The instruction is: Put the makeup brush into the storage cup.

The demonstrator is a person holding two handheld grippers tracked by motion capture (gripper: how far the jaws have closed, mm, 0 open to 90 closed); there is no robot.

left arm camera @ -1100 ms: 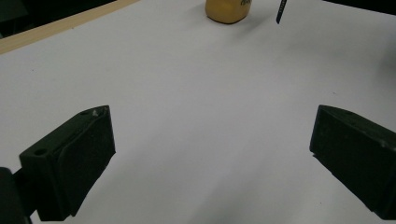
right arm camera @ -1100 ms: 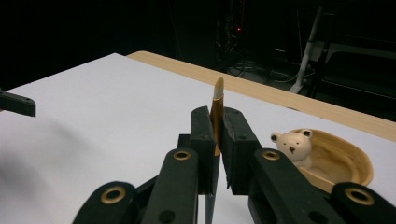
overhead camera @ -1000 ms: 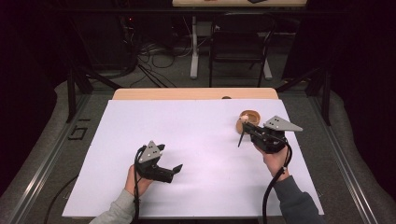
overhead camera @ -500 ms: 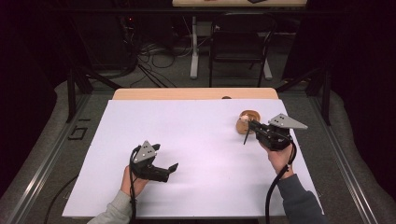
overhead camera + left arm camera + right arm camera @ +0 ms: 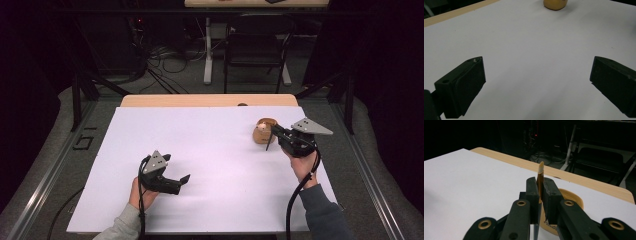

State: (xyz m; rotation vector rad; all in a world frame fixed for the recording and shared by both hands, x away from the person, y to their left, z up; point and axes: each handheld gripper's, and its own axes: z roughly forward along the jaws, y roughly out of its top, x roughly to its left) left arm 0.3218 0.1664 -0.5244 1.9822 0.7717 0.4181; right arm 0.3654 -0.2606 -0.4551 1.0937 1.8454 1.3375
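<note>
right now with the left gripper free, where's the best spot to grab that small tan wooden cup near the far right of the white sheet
Probably by the small tan wooden cup's side wall, the open left gripper coming level across the white sheet from its bare left side. It stands upright and rounded, and the right gripper, shut on a thin brush, crowds its right side.

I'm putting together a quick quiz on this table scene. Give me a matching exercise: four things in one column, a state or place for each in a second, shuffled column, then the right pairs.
Things
1. left gripper
2. right gripper
3. small brush
4. yellow-brown wooden bowl

States or places
A. stands on the white sheet just beyond the right gripper
B. jaws wide apart, nothing between them
C. jaws shut on a thin handle
D. clamped upright, pale tip pointing up

Pairs: 1-B, 2-C, 3-D, 4-A
</note>
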